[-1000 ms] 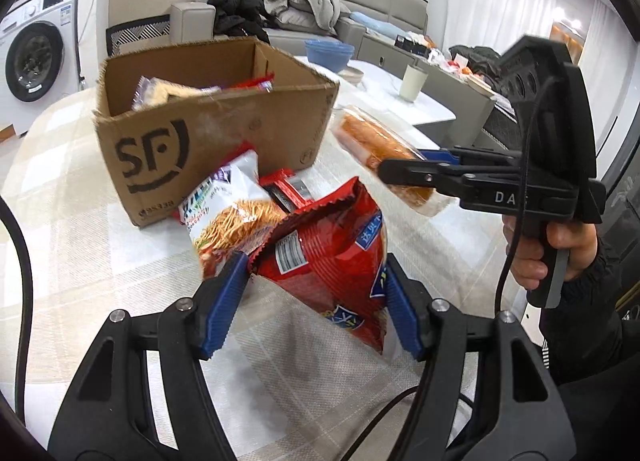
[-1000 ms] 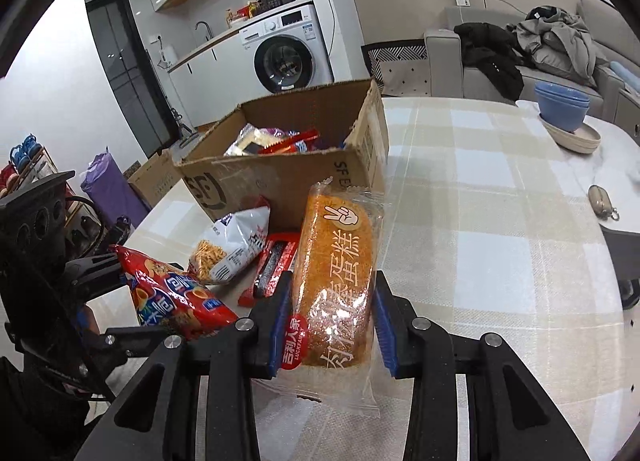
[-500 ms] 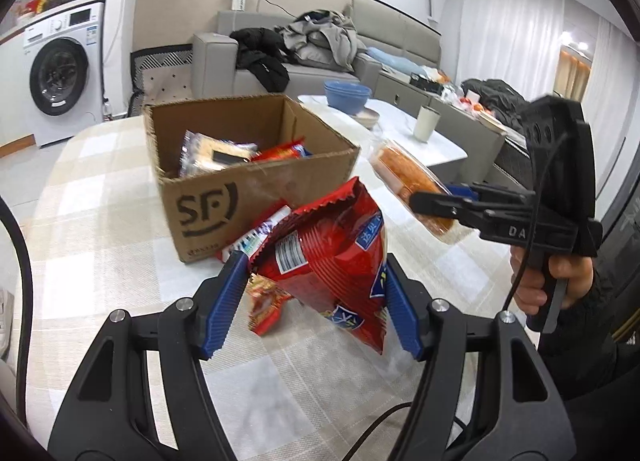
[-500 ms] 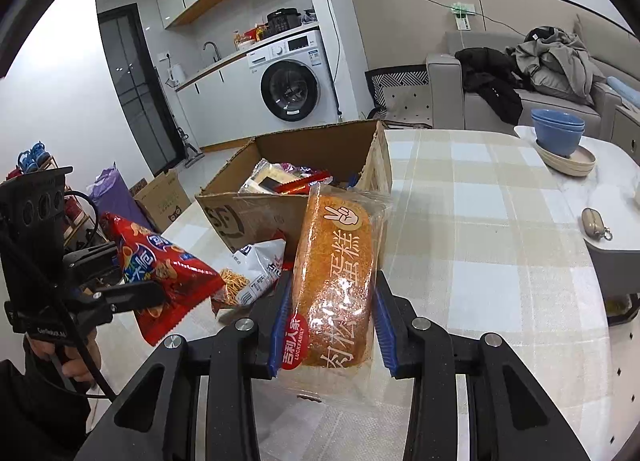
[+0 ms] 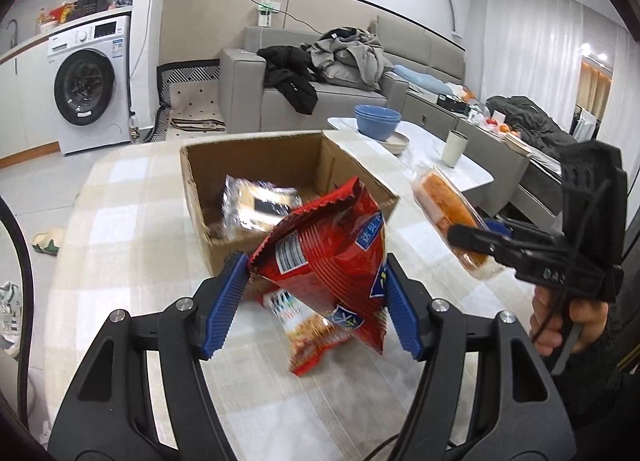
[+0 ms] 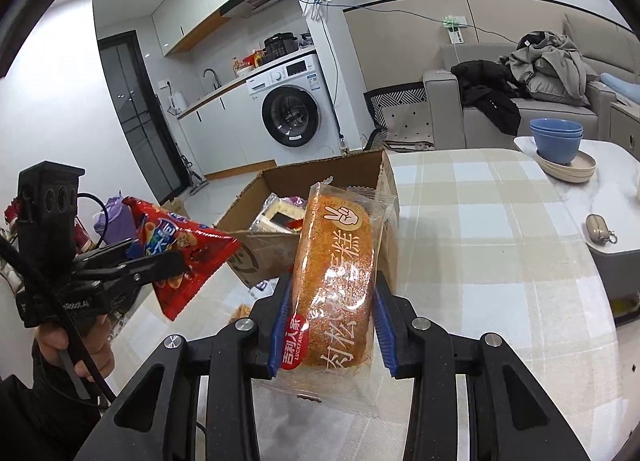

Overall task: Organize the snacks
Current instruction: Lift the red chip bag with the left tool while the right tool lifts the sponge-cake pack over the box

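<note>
My left gripper [image 5: 314,303] is shut on a red snack bag [image 5: 332,261], held in the air just in front of an open cardboard box [image 5: 192,181]. My right gripper [image 6: 330,325] is shut on a clear-wrapped orange cake loaf [image 6: 336,273], also lifted, near the box [image 6: 384,185]. Inside the box lies a silvery packet [image 5: 256,205]. Below the red bag a noodle snack packet [image 5: 308,331] lies on the checked tablecloth [image 5: 132,261]. The left view shows the right gripper [image 5: 476,239] with the loaf [image 5: 444,209]; the right view shows the left gripper [image 6: 160,261] with the red bag [image 6: 180,245].
A blue bowl stack [image 5: 378,121] on a plate and a white cup [image 5: 454,147] stand on the marble table beyond. A small pouch [image 6: 598,225] lies on that table. A sofa with clothes [image 5: 340,57] and a washing machine [image 5: 90,85] stand behind.
Both grippers have risen with their snacks. The red bag now hangs above the box's front edge height, and the box's inside shows more. The loaf sits higher against the box.
</note>
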